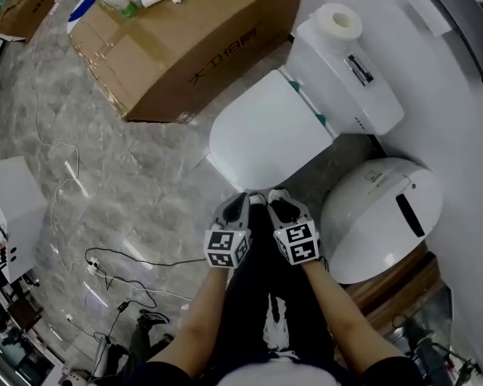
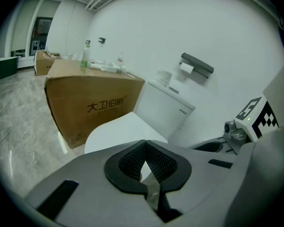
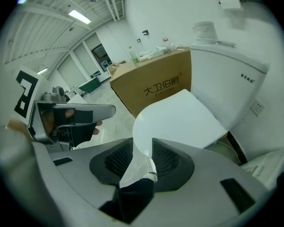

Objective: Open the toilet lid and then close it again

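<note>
Toilet lid [image 1: 266, 135] lay down just ahead of left gripper [image 1: 240, 200] (pressed shut) & right gripper [image 1: 278, 199] (spread, empty); prob. opening approach, next needing front rim caught, lifted.

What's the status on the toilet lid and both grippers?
Left gripper shut, empty. Right gripper open, toilet lid edge between its jaws, not gripped. Lid down. Cardboard box beside the bowl, clear of the lid.

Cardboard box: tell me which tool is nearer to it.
Left. The left tool is at the front edge of the toilet lid, on the side of the cardboard box. The right tool is close beside it, on the far side, toward the round white bin.
</note>
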`<action>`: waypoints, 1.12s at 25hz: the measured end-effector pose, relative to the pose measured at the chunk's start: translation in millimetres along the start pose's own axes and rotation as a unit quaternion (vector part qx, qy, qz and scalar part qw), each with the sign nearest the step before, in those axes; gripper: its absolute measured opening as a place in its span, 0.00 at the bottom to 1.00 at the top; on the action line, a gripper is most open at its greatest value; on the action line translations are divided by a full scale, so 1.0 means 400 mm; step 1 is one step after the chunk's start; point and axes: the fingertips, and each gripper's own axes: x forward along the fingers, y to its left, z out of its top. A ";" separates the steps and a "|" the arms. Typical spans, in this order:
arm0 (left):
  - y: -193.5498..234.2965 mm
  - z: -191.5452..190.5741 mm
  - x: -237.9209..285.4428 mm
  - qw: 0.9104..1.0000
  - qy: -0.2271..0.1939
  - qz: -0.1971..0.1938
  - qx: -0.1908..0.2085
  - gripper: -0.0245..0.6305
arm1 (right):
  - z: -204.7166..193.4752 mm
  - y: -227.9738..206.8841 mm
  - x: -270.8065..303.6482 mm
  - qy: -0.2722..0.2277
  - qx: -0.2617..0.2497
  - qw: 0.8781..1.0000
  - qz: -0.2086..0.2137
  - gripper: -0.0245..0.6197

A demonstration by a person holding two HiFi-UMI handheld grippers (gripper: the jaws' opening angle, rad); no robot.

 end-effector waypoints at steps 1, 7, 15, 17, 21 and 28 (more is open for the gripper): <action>0.020 -0.020 0.016 1.000 0.002 0.005 -0.008 0.04 | -0.010 -0.007 0.025 0.004 0.005 1.000 0.002 0.18; 0.109 -0.162 0.116 0.996 0.016 0.020 -0.090 0.04 | -0.084 -0.031 0.140 0.032 -0.002 0.999 0.017 0.18; 0.251 -0.336 0.194 0.974 0.038 0.053 -0.217 0.18 | -0.141 -0.024 0.235 0.039 -0.019 0.999 0.032 0.18; 0.281 -0.381 0.214 0.968 0.049 0.063 -0.238 0.20 | -0.153 -0.034 0.253 0.037 -0.019 0.999 0.032 0.18; 0.316 -0.444 0.252 0.960 0.071 0.067 -0.264 0.23 | -0.162 -0.046 0.280 0.032 -0.018 0.999 0.032 0.18; 0.353 -0.497 0.295 0.941 0.074 0.056 -0.326 0.21 | -0.164 -0.042 0.312 0.029 -0.024 0.999 0.038 0.18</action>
